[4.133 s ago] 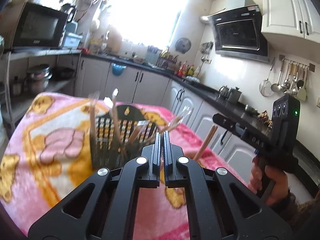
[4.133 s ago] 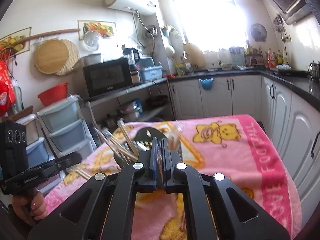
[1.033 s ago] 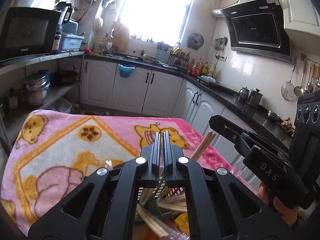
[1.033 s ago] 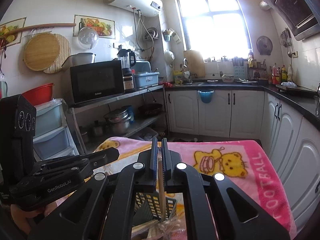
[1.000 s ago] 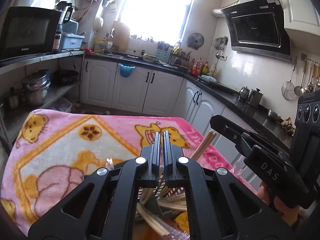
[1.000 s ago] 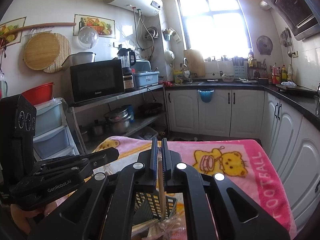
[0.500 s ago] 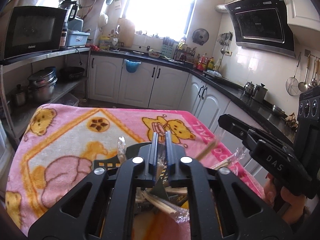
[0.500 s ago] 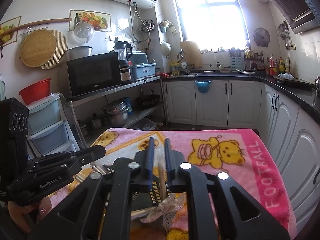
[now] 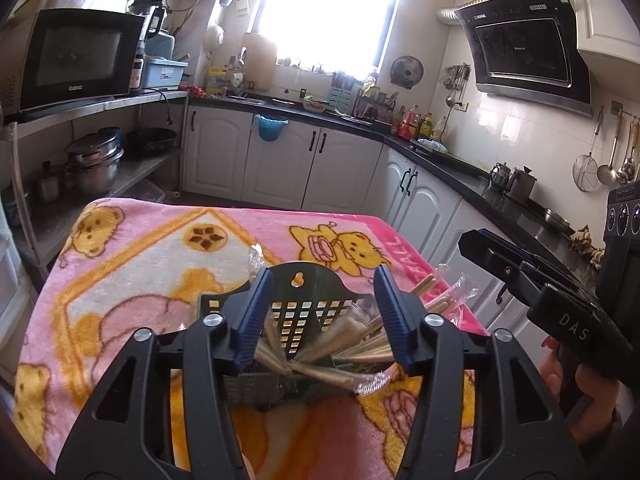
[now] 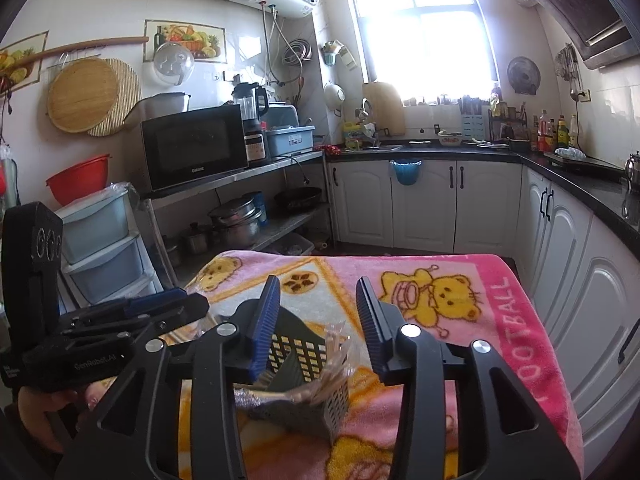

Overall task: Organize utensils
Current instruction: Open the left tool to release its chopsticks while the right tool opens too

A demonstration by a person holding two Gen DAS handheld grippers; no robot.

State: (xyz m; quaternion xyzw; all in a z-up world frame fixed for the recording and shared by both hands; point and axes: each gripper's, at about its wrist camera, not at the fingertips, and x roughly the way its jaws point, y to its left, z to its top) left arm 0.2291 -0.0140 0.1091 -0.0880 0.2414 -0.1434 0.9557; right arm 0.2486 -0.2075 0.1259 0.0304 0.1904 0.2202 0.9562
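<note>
Pink bear blanket [image 9: 132, 280] w/ the utensil caddy [image 9: 316, 312] right between your spread-open, empty left gripper [image 9: 320, 316] & right gripper [image 10: 316, 320] jaws; wrapped chopsticks [image 9: 352, 344] sit inside, so prob nearly done.

A utensil basket [image 9: 316, 308] stands on a blanket [image 9: 132, 280] covering the table, with wrapped chopsticks [image 9: 404, 312] in it leaning right. Cabinets [image 9: 280, 164] run behind the table, a microwave [image 9: 76, 64] sits on a shelf to its left
</note>
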